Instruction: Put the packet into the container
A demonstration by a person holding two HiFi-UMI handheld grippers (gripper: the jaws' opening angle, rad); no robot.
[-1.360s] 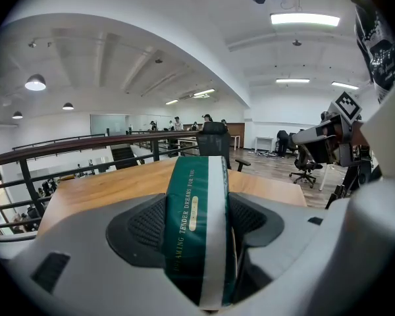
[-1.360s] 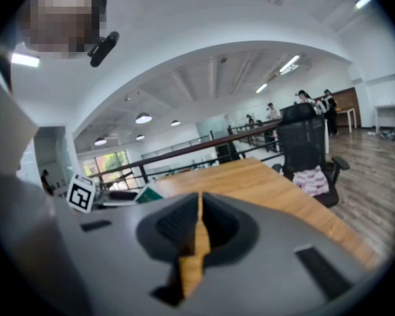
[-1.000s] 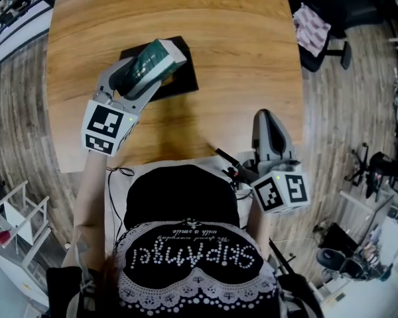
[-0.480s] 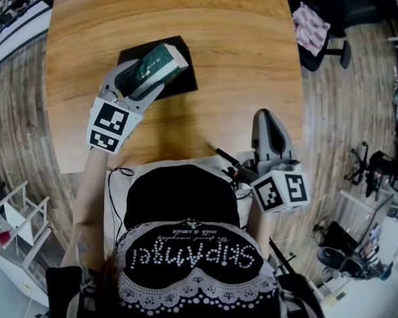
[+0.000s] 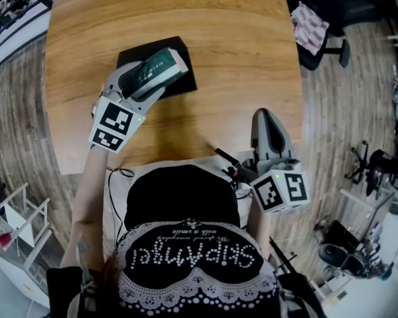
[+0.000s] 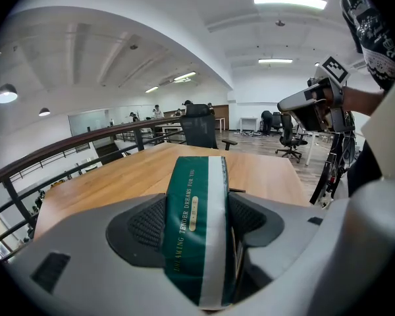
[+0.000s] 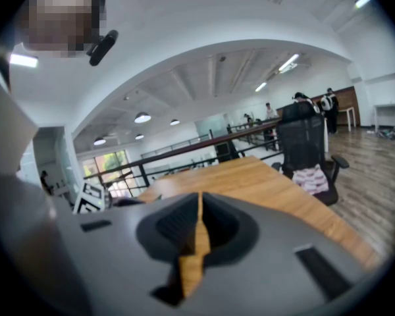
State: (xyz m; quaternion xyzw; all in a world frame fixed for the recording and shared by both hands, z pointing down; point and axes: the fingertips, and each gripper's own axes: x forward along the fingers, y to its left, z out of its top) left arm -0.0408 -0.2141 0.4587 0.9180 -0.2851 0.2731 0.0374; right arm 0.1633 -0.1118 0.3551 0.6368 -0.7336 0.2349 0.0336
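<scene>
The left tongs point(image 6: 197, 216) are clamping a dark green packet with a white stripe point(image 5: 157, 67) and holding it tilted in the air, right above the black square container point(image 5: 186, 83). The right tongs point(image 7: 199, 224) are clenched on nothing and hanging well apart from the container, on the person's side of it. The container is sitting on the light wooden tabletop point(image 5: 225, 38).

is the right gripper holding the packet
No, the right gripper has its jaws together with nothing between them, while the green packet is clamped in the left gripper.
</scene>
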